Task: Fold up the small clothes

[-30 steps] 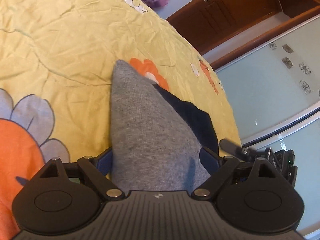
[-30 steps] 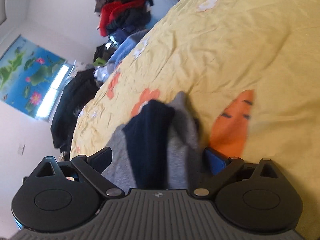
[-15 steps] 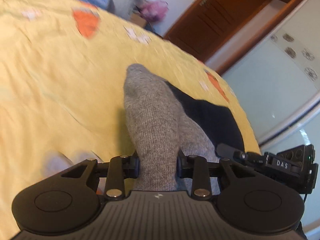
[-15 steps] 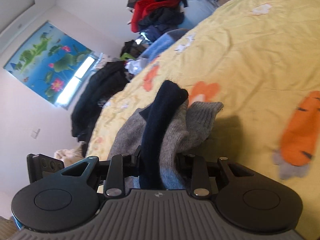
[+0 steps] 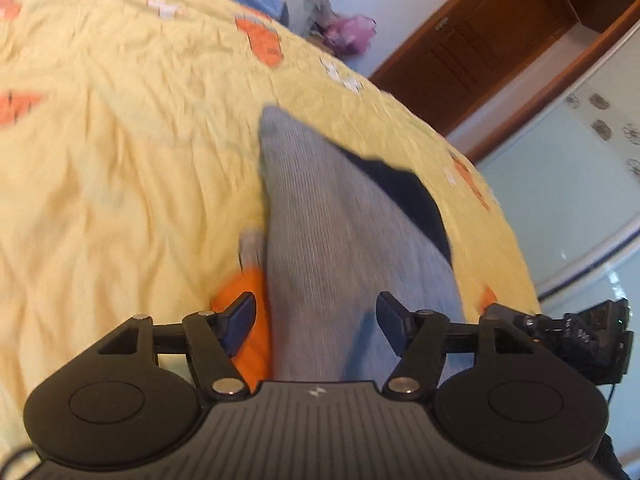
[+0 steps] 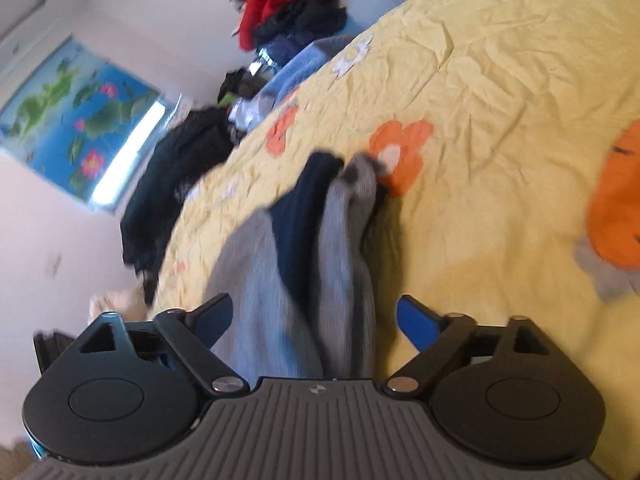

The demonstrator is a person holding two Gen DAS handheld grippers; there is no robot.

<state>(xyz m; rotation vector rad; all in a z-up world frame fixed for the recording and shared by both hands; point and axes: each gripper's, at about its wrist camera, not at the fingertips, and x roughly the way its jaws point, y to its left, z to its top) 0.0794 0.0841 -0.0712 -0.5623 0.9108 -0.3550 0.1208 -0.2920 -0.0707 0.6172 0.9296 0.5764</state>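
Both claws stand apart over the bed (image 5: 120,160), its yellow sheet printed with orange flowers. The grey sock (image 5: 340,232) — dark navy at one end — lies lengthwise on the sheet, running away from the left claw (image 5: 316,322), whose jaws have just been opening; the knit sits between them but the pads are not pressing it. From the other side, the right claw (image 6: 314,316) has likewise just been spreading wide, the bunched grey and navy sock (image 6: 320,240) lying loose in the gap, clear of both blue pads. A heap of dark and red clothes (image 6: 292,4) sits beyond the far edge of the bed. Both views are slightly blurred.
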